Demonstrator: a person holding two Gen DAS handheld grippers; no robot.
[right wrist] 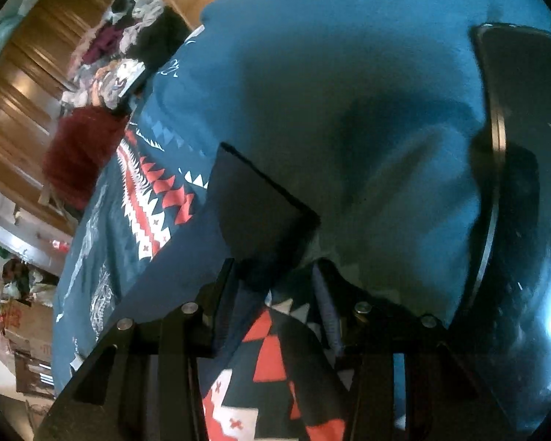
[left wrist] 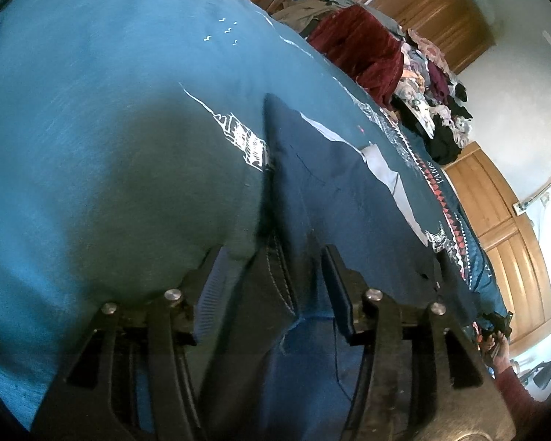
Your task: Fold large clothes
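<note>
A large teal garment [left wrist: 103, 117] with white print lies spread over the bed and fills most of both views. A dark navy fold [left wrist: 312, 169] with a stitched seam runs down from it into my left gripper [left wrist: 277, 283]. Its fingers are closed on that fold, close above the teal cloth. In the right wrist view the teal garment [right wrist: 349, 73] bulges up ahead of my right gripper [right wrist: 273, 301], which is shut on a dark fabric edge patterned with red and white triangles [right wrist: 272, 364]. A dark navy corner [right wrist: 257, 205] sticks up just beyond its fingertips.
A maroon velvet garment [left wrist: 360, 47] and a mixed pile of clothes [left wrist: 433, 92] lie at the bed's far side. Wooden wardrobe doors [left wrist: 503, 228] stand behind. A hand in a dark red sleeve [left wrist: 510, 371] shows at lower right. A glossy black disc [right wrist: 521, 183] blocks the right. Cardboard boxes [right wrist: 25, 330] stand on the floor.
</note>
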